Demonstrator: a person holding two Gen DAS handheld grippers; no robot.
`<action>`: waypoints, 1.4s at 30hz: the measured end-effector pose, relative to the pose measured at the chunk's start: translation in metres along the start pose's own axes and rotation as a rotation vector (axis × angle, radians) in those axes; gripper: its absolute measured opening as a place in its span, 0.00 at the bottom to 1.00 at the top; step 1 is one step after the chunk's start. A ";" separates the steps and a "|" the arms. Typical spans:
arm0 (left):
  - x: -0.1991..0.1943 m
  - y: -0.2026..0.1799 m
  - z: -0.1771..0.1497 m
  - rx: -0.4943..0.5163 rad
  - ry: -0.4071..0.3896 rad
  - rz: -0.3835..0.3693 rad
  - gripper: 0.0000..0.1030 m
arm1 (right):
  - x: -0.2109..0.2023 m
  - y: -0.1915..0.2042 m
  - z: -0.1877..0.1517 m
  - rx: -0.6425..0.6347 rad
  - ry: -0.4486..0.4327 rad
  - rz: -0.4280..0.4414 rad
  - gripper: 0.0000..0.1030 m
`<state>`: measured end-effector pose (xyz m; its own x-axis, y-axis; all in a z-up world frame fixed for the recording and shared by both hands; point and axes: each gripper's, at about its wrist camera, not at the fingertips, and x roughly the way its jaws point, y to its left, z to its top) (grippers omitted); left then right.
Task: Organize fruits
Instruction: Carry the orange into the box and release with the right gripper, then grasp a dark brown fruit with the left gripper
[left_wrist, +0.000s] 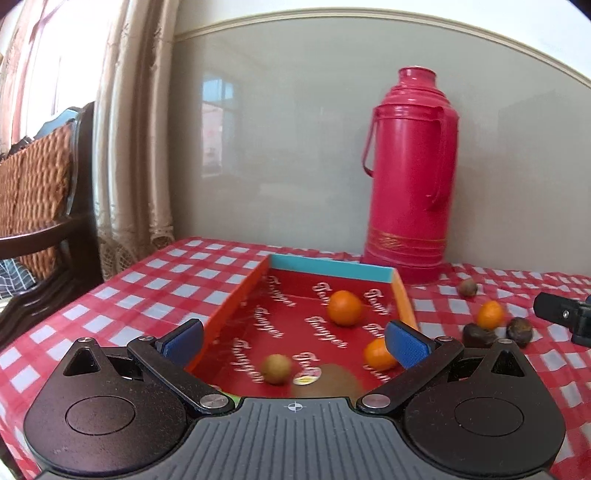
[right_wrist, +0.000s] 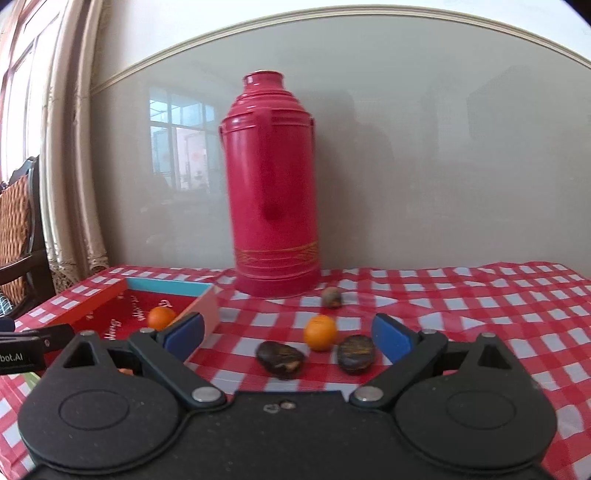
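Reaching for the loose tangerine at centre frame, the right gripper, jaws apart and empty, should straddle it between the two dark fruits. The left gripper hangs apart over the red tray.

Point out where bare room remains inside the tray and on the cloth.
Tray: free along its left wall and far end; its near right corner is crowded with an orange, a kiwi and a small brown fruit. The tablecloth right of the dark fruit lies bare.
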<state>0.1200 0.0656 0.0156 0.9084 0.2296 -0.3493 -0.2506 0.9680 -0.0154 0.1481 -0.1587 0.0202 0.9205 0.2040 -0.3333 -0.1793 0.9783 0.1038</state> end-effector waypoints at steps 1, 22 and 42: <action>0.000 -0.004 0.001 -0.012 0.003 -0.014 1.00 | -0.001 -0.004 0.000 0.002 0.000 -0.008 0.89; 0.012 -0.091 0.002 0.073 0.003 -0.139 1.00 | -0.015 -0.077 -0.002 0.055 0.007 -0.138 0.89; 0.080 -0.178 -0.004 0.141 0.151 -0.229 0.89 | 0.030 -0.140 -0.008 0.153 0.104 -0.237 0.90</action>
<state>0.2356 -0.0887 -0.0130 0.8731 -0.0039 -0.4876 0.0137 0.9998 0.0165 0.1975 -0.2894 -0.0121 0.8885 -0.0193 -0.4585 0.0982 0.9840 0.1488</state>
